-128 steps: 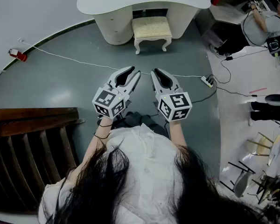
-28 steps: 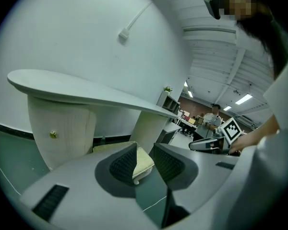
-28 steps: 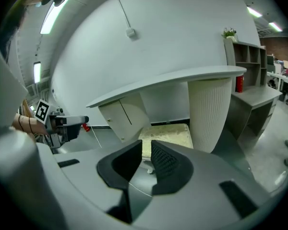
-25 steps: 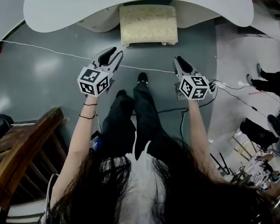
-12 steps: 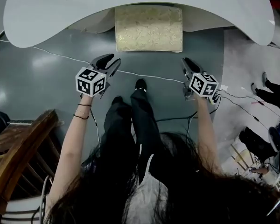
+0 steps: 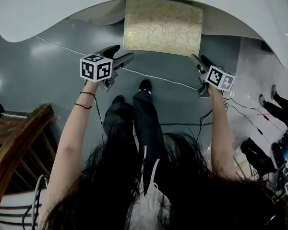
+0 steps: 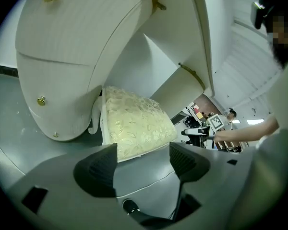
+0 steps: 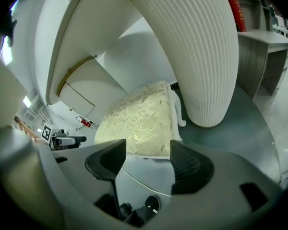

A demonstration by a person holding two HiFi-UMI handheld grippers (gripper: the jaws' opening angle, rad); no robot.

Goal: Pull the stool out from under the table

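Observation:
The stool [image 6: 162, 25], with a cream patterned cushion and white legs, stands tucked under the white curved table [image 6: 62, 8]. My left gripper [image 6: 121, 54] hovers just short of the stool's front left corner, its jaws opening with nothing between them. My right gripper [image 6: 199, 61] is at the front right corner, also opening and empty. In the left gripper view the stool [image 7: 134, 123] lies beyond the gripper [image 7: 144, 164]. The right gripper view shows the stool [image 8: 134, 121] past the gripper [image 8: 146, 159], untouched.
A white cable [image 6: 62, 47] runs across the grey floor in front of the stool. The person's legs and shoes [image 6: 144, 86] stand between the grippers. A wooden chair [image 6: 14, 147] is at the lower left. The table's ribbed pedestals [image 7: 62, 56] [image 8: 192, 56] flank the stool.
Both grippers have moved forward to the stool's front corners as the view closed in on the table. Their jaws, shut before, now stand apart.

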